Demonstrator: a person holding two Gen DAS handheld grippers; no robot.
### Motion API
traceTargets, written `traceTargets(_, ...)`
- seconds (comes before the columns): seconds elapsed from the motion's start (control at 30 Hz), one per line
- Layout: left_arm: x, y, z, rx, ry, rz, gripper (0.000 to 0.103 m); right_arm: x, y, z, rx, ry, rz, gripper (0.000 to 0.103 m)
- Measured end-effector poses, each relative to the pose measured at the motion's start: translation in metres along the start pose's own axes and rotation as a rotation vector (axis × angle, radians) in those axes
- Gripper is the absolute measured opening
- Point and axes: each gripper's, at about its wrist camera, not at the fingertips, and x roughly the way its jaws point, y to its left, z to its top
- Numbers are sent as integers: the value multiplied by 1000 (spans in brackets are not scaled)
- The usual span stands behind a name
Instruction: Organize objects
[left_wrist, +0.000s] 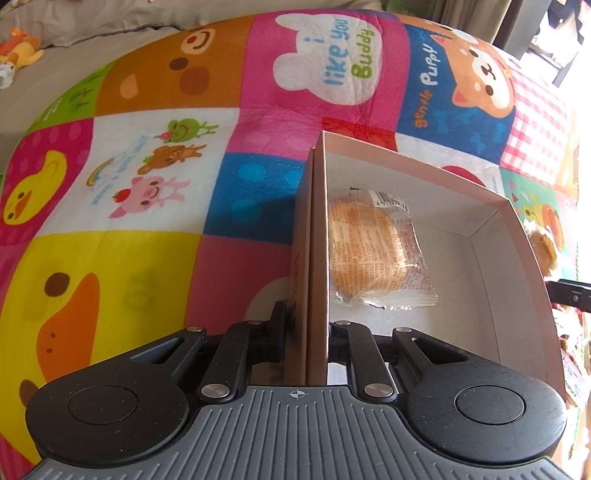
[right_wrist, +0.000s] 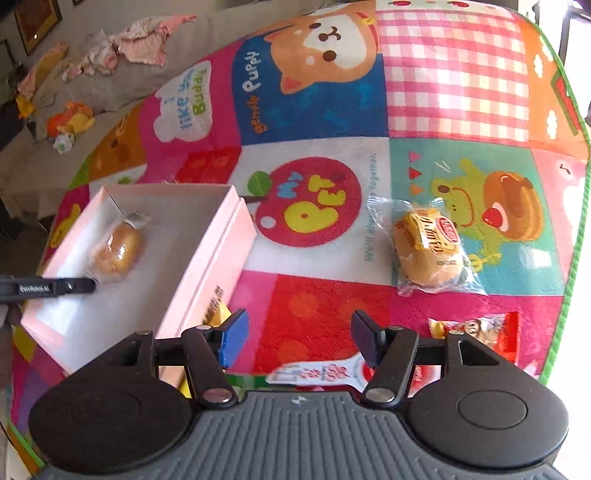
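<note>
Pink box (left_wrist: 517, 236) holds one wrapped bun (left_wrist: 373, 251); left fingers (left_wrist: 280, 325) pinching box wall; right fingers (right_wrist: 232, 338) spread, empty.

— We see a fuzzy, matt cloth mat (left_wrist: 147, 229) under a smooth pink cardboard box (left_wrist: 517, 236).
— And we've got glossy, crinkly clear plastic round the bun (left_wrist: 369, 251); the gripper (right_wrist: 295, 339) looks matt black plastic.

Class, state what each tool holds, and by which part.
Left tool: pink box, clamped on its side wall. Right tool: open, holding nothing.
</note>
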Motion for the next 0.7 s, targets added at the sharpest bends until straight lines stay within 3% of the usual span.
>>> traceTargets(0.2, 0, -3, 0, 7, 0, 20, 15, 52, 10, 22, 52, 24, -9, 62)
traceTargets(0.3, 0, -2, 0, 12, 1, 16, 15, 62, 6, 21, 78, 63, 46, 61)
traceTargets(0.47, 0, -2, -1, 13, -4, 15, 16, 41, 19, -10, -81, 114, 62, 61)
traceTargets(0.6, 0, -1, -1, 10, -4, 12, 15, 20, 40, -52, -316, 128, -42, 62)
traceTargets(0.7, 0, -1, -1, 8, -4, 13, 15, -1, 50, -75, -414, 122, -82, 62)
